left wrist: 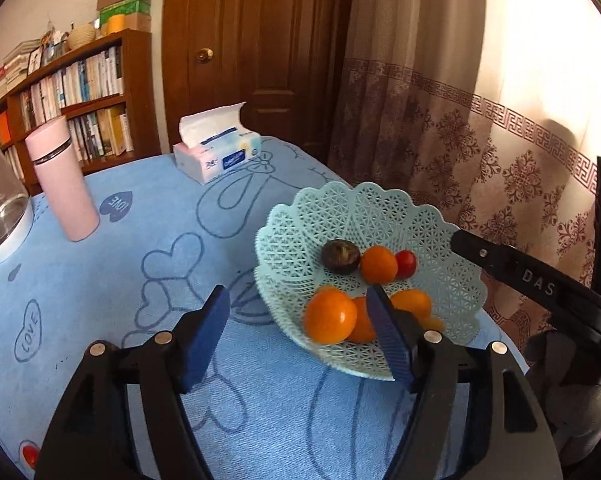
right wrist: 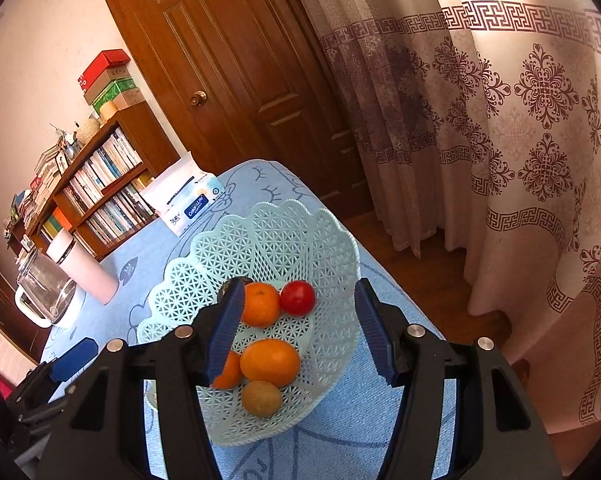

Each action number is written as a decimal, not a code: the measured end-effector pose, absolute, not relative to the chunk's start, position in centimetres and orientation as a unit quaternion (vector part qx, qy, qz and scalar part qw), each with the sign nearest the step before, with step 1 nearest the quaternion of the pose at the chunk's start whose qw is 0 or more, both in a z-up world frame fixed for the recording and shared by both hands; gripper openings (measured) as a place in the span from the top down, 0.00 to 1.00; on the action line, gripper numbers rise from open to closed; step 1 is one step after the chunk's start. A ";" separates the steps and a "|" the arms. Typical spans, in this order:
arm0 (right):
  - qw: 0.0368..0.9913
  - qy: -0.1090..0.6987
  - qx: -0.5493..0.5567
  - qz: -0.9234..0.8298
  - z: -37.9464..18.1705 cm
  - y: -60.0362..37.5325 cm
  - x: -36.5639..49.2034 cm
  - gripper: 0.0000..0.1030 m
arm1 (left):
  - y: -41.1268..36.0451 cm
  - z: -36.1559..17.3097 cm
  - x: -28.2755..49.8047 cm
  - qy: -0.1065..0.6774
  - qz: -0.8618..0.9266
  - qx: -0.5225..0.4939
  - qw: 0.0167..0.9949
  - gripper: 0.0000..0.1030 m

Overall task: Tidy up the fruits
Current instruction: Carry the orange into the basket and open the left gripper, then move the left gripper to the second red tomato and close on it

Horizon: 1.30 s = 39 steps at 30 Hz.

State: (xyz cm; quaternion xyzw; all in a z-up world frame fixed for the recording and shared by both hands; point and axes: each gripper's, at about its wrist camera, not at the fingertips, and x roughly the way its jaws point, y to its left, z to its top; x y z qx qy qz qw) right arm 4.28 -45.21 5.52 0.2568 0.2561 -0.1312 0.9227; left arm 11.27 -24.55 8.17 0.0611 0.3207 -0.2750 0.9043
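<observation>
Several fruits are already being held by the pale green lattice basket (left wrist: pixel 364 216) in the left wrist view, so the task is being judged as nearly finished. A dark plum (left wrist: pixel 340 256), an orange (left wrist: pixel 378 265) and a small red fruit (left wrist: pixel 406 264) are being shown touching in a row at the middle of the basket, and more oranges (left wrist: pixel 329 316) are being crowded together at its near rim. No loose fruit is being shown on the blue table (left wrist: pixel 120 280), though a red spot at the lower left edge cannot be identified. The left tool (left wrist: pixel 298 334) is being held spread and empty, its right finger crossing the near rim. The right tool (left wrist: pixel 532 284) is being seen only as a black body beside the basket.

In the right wrist view, the right tool (right wrist: pixel 294 330) is being held wide apart above the basket (right wrist: pixel 284 224), with nothing pinched. An orange (right wrist: pixel 261 305) and the red fruit (right wrist: pixel 297 298) are being shown touching; nearer lie a large orange (right wrist: pixel 270 362) and a brownish round fruit (right wrist: pixel 261 399). The skins are being seen as smooth and glossy. A tissue pack (right wrist: pixel 188 204), a pink flask (right wrist: pixel 88 272) and a glass kettle (right wrist: pixel 44 292) are being left well apart on the table (right wrist: pixel 340 420).
</observation>
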 end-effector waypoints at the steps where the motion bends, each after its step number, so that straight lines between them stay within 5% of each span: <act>1: 0.923 0.256 0.256 -0.131 5.5 -45.2 4.2 0.43 | -24.2 8.1 11.4 0.323 -0.270 0.058 0.905 0.32; 4: 0.924 0.254 0.254 -0.131 5.6 -45.1 4.2 0.43 | -23.1 8.0 11.9 0.327 -0.254 0.048 0.909 0.31; 10: 0.927 0.248 0.248 -0.130 5.9 -44.6 4.0 0.43 | -21.3 8.1 11.7 0.327 -0.207 0.059 0.920 0.16; 19: 0.933 0.228 0.250 -0.122 7.1 -44.0 3.1 0.40 | -18.0 9.5 10.7 0.313 -0.182 0.056 0.930 0.12; 29: 0.942 0.205 0.249 -0.092 8.7 -42.0 2.1 0.22 | -12.4 10.9 9.3 0.311 -0.136 0.036 0.940 0.09; 39: 0.946 0.211 0.238 -0.068 9.1 -40.0 2.3 0.22 | -6.5 11.8 8.0 0.307 -0.083 0.024 0.948 0.09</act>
